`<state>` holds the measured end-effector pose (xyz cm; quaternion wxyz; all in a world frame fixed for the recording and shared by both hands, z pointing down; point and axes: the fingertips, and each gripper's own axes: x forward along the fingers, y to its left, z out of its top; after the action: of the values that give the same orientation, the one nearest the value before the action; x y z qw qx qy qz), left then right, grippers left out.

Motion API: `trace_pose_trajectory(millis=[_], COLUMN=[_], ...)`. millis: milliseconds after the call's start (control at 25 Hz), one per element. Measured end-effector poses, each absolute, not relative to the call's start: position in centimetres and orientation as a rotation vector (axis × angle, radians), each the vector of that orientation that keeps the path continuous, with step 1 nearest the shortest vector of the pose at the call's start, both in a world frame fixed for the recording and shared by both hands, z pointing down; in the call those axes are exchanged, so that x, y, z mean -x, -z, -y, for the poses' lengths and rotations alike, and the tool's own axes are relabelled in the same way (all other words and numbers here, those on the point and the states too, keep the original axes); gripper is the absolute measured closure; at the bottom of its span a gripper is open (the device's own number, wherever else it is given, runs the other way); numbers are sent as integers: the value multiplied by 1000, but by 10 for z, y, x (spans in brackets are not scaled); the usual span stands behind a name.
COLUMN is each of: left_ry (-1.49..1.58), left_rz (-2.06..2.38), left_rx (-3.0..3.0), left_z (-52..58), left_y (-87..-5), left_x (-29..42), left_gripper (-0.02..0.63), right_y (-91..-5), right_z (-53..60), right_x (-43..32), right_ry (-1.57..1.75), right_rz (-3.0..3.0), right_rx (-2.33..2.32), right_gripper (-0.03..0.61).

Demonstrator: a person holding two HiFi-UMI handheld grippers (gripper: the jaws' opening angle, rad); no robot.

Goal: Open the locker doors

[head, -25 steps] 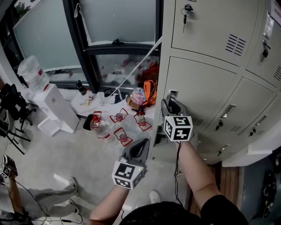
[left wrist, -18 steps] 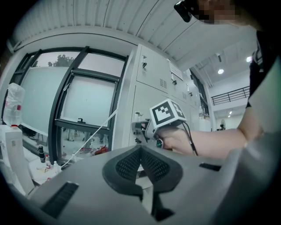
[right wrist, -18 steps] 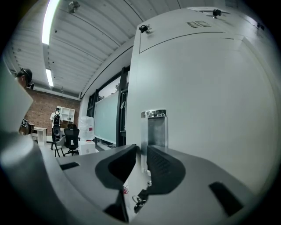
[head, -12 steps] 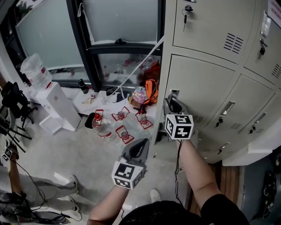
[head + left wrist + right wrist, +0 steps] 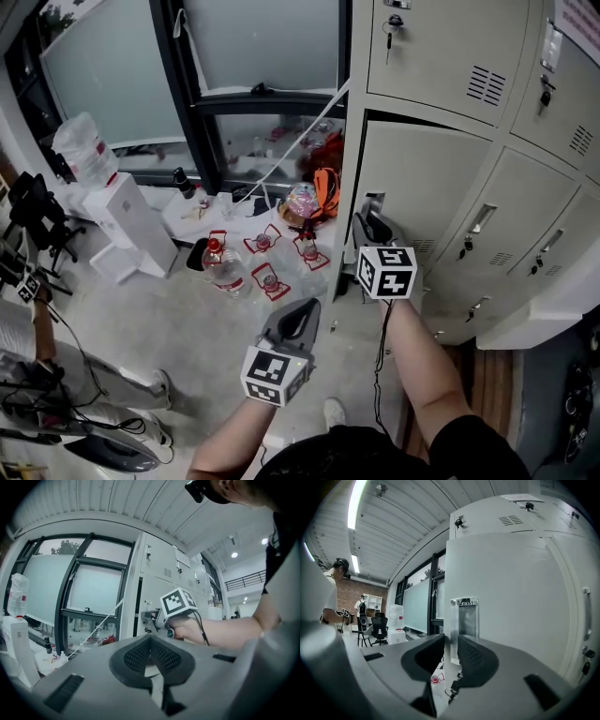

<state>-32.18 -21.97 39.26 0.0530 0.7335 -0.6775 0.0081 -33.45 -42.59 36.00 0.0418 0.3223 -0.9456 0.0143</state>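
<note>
Head view. The locker door (image 5: 427,178) being worked is in the bank's left column, below the top row. A dark gap now shows along its top edge. In the two earlier pictures that edge sat flush with the frame, so the door has just come off its latch and started to swing. The right tool (image 5: 373,225) is at the handle (image 5: 372,201), which sits near the door's left edge. The left tool (image 5: 302,315) hangs over the floor (image 5: 141,319), apart from the lockers.

Left gripper view. The left tool's pads meet at the tip with nothing between them: closed and empty. Beyond it, the other hand is at the locker front.

Right gripper view. The bright handle stands upright between the two pads, which are drawn in narrow around it. The jaws have just eased apart a little, with the handle between them. I judge they have hold of it, since the door is coming along.

Reading: this door is cracked open, not wide. The neighbouring doors to the right and the top row look flush, so most of the task is left. More pull outward should carry this one round, provided the slackened grip does not slip off the handle.
</note>
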Motion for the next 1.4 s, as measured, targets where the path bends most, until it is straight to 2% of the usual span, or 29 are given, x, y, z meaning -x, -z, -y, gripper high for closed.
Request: trace_pose_trajectory(millis=[720, 840, 920, 1160, 1400], left_ry=[-29, -31, -34, -49, -42], left_rz=[2019, 2013, 2003, 1981, 2000], left_rx=[-2266, -2278, -2282, -2287, -2285], left_z=[173, 169, 166, 160, 154], left_y=[-391, -389, -390, -392, -392], left_x=[291, 288, 286, 281, 287], left_gripper=[611, 611, 611, 611, 611], right_y=[-361, -361, -359, -360, -359], right_z=[385, 384, 380, 372, 376], right_x=[294, 285, 280, 279, 293], right_ry=[-40, -24, 10, 50, 125], right_rz=[2906, 2893, 2896, 2867, 2787], right_rx=[-966, -1006, -1023, -1114, -1237], right_gripper=[486, 539, 536, 368, 314])
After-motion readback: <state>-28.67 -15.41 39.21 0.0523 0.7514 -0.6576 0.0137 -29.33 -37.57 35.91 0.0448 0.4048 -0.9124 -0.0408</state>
